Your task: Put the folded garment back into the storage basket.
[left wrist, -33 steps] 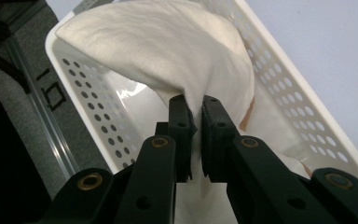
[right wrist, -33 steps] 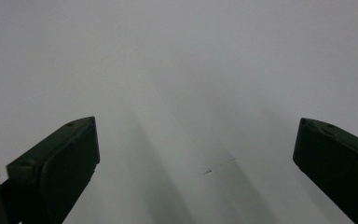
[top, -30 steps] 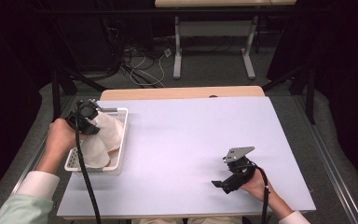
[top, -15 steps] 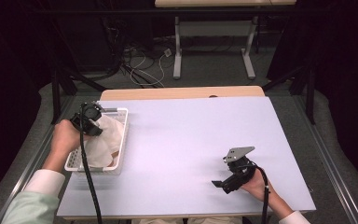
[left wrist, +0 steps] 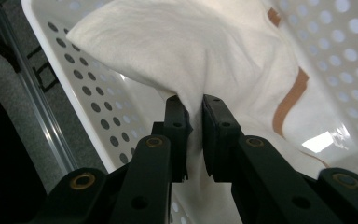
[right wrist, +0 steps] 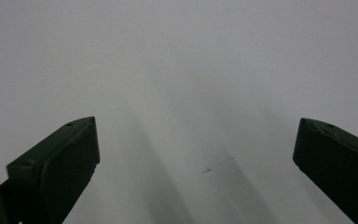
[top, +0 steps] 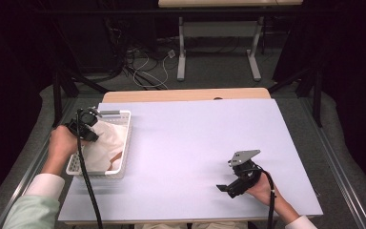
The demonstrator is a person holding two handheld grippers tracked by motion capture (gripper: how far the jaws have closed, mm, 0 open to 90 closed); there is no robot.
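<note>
A white perforated basket [top: 124,143] [left wrist: 88,107] stands at the table's left edge. Inside it lies a white cloth [top: 106,145] [left wrist: 200,51] with a brown stripe. My left gripper [top: 89,128] [left wrist: 195,105] is over the basket, shut on a fold of that cloth, which rises between the jaws. Near the front right of the table my right gripper [top: 226,188] [right wrist: 196,149] rests low, jaws wide open, with nothing but bare tabletop between them.
The pale lilac tabletop [top: 195,143] stretches between the two grippers. A wooden strip [top: 186,95] runs along its far edge. Beyond it are table legs and loose cables [top: 147,71] on the floor.
My left hand and gripper have shifted slightly toward the basket's left side while holding the cloth. The right gripper has stayed still.
</note>
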